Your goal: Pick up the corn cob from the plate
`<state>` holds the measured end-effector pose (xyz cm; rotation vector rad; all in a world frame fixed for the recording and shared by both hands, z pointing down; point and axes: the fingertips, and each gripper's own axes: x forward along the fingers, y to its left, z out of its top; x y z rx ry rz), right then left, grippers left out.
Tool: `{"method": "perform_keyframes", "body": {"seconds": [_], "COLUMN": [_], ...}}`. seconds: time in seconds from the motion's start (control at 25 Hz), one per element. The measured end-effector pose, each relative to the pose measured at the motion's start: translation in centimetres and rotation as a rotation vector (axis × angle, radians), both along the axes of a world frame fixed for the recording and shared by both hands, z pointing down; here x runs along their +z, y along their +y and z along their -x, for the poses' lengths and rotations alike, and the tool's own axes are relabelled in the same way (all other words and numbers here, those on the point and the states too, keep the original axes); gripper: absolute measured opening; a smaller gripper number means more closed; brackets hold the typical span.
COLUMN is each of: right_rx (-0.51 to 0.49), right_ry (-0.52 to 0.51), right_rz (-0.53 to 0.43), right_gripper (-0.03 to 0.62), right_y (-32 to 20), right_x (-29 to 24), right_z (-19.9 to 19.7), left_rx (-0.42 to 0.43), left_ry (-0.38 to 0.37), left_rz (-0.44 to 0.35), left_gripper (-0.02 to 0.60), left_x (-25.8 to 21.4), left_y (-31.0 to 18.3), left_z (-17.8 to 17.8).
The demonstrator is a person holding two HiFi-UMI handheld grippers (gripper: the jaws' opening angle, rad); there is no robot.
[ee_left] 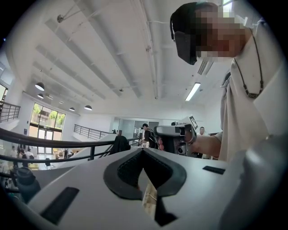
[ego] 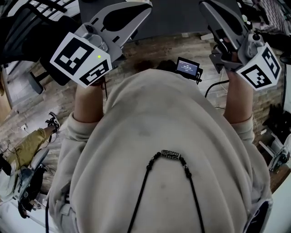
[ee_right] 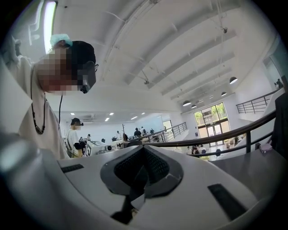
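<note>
No corn cob and no plate show in any view. In the head view my left gripper (ego: 135, 8) is held up at the top left, its marker cube (ego: 82, 59) facing the camera. My right gripper (ego: 212, 7) is raised at the top right, with its marker cube (ego: 258, 68) beside it. Both sit in front of the person's chest in a beige top (ego: 163, 150). In the left gripper view the left gripper (ee_left: 143, 151) has its dark pads meeting at the tip with nothing between them. The right gripper (ee_right: 143, 150) looks the same in its own view.
A wooden floor (ego: 150, 50) lies below, with a small screen device (ego: 188, 67) and a cable on it. A dark surface (ego: 177, 18) runs along the top edge. Clutter and a shoe (ego: 53, 122) lie at the left. Both gripper views look into a large hall with a railing (ee_right: 216, 137) and distant people.
</note>
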<state>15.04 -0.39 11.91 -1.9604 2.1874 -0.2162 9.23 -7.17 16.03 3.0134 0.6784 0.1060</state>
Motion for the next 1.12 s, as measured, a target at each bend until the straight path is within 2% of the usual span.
{"method": "perform_keyframes", "body": {"seconds": [0.28, 0.52, 0.8, 1.0, 1.12], "right_rx": [-0.095, -0.181, -0.206, -0.234, -0.254], "right_ry": [-0.039, -0.028, -0.028, -0.053, -0.058], "right_rz": [-0.025, -0.036, -0.028, -0.017, -0.011], "right_gripper": [0.017, 0.017, 0.017, 0.017, 0.017], "right_y": [0.9, -2.8, 2.5, 2.3, 2.0], "right_x": [1.9, 0.3, -0.4, -0.7, -0.1], "right_z": [2.5, 1.8, 4.5, 3.7, 2.0], "left_rx": [-0.085, -0.189, -0.229, -0.223, -0.229], "left_ry": [-0.031, -0.029, -0.031, -0.039, -0.051], "left_rz": [-0.005, -0.007, 0.000, 0.002, 0.004], "left_gripper": [0.006, 0.006, 0.006, 0.006, 0.006], "left_x": [1.7, 0.0, -1.1, -2.2, -2.3], "left_y": [1.5, -1.9, 3.6, 4.4, 4.3], "left_z": [3.6, 3.9, 6.8, 6.3, 4.4]}}
